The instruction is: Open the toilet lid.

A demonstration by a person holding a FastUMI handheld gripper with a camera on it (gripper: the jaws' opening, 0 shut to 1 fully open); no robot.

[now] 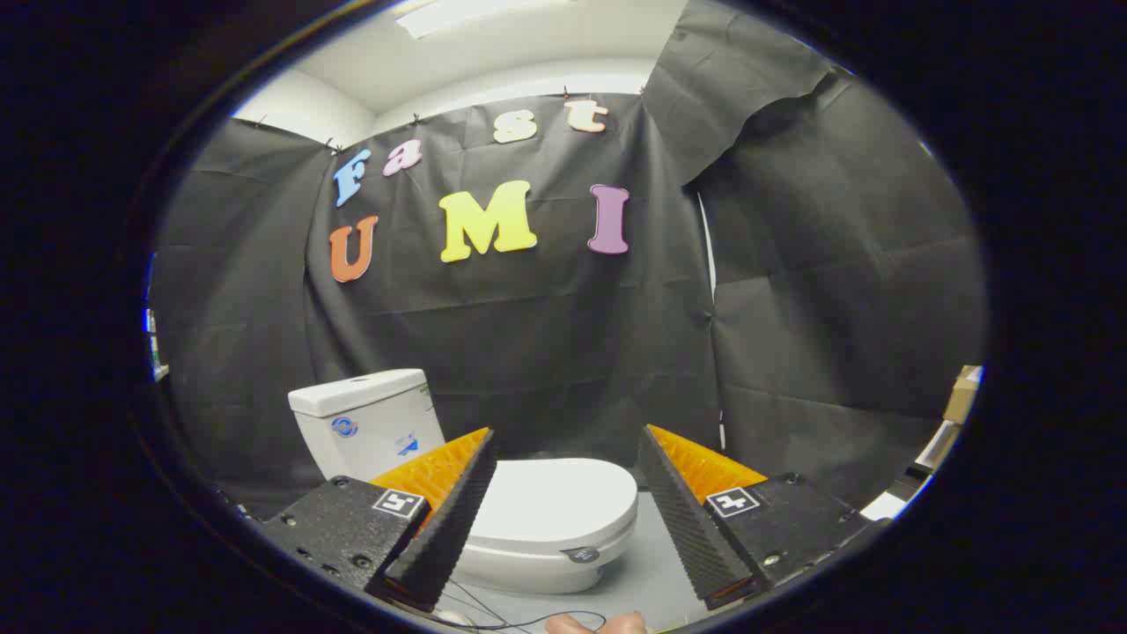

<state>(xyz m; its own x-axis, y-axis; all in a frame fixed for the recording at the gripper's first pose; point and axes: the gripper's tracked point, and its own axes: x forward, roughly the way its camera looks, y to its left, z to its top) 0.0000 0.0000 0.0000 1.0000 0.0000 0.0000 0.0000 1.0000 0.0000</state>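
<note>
One white ceramic toilet (493,493) on grey floor (647,577): one closed white oval lid (555,497), one white rectangular tank (365,423). One gripper (568,458), two ridged wedge fingers (440,528) spread apart, nothing between them. One thin dark cable (528,621) on floor near toilet base. One cardboard box (961,392) at booth's far side.

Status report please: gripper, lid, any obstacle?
Hand-held gripper open, holding nothing. Toilet lid closed, beyond the fingers. Thin cable on floor in front.
</note>
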